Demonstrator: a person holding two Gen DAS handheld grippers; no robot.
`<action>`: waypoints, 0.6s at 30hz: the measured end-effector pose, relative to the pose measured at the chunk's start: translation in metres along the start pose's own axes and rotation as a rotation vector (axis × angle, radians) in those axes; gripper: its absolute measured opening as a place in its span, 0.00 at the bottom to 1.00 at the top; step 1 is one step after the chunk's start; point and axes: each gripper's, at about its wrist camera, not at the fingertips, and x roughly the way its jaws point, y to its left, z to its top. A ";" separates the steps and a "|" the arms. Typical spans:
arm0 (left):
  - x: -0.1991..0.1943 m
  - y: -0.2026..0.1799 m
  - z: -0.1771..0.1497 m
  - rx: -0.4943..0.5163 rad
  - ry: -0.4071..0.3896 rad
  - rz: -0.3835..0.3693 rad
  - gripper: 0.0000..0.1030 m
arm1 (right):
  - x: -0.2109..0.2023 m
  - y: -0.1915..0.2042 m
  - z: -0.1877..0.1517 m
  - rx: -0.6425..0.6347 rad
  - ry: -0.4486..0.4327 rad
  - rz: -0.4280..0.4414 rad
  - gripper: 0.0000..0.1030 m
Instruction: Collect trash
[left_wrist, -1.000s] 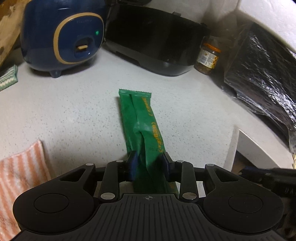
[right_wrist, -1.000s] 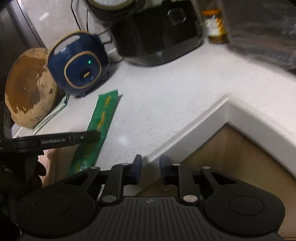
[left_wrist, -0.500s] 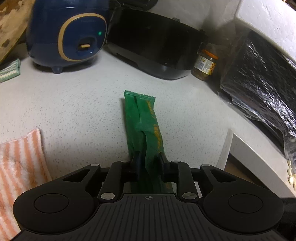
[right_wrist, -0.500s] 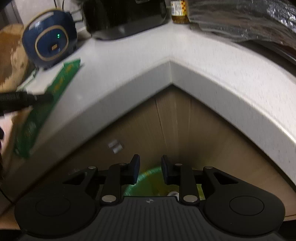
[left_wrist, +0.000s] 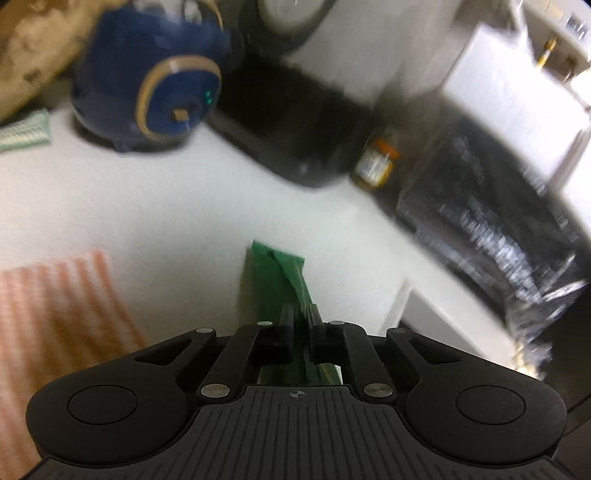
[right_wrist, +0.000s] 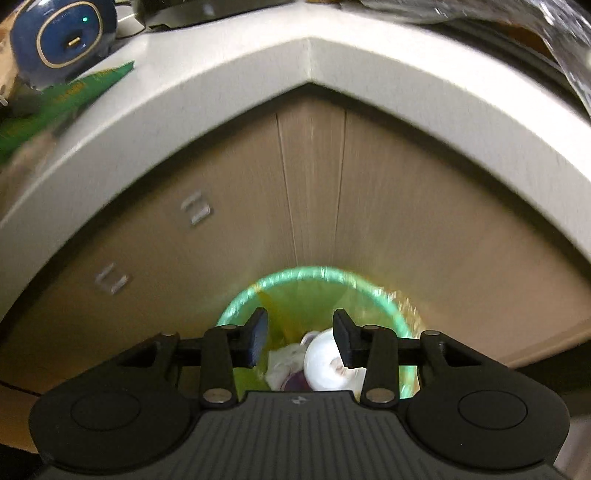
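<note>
The green wrapper (left_wrist: 275, 284) is clamped in the left tool (left_wrist: 300, 317), just closed, low centre above the bench (left_wrist: 147, 206). The right tool (right_wrist: 299, 336), just opened, hangs empty over the bin (right_wrist: 369, 291). Dropping the wrapper is left.

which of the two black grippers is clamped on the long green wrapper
The left gripper, its jaws pinching the long green wrapper; the right gripper hangs open, empty.
</note>
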 end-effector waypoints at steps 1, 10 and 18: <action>-0.015 -0.001 0.000 0.010 -0.030 0.004 0.10 | -0.002 0.004 -0.009 -0.003 0.003 0.012 0.37; -0.134 0.015 -0.042 -0.014 -0.176 0.178 0.10 | -0.048 0.036 -0.086 -0.137 -0.107 0.053 0.42; -0.123 0.040 -0.043 -0.041 -0.137 0.179 0.09 | -0.029 0.038 -0.191 -0.106 -0.023 0.138 0.50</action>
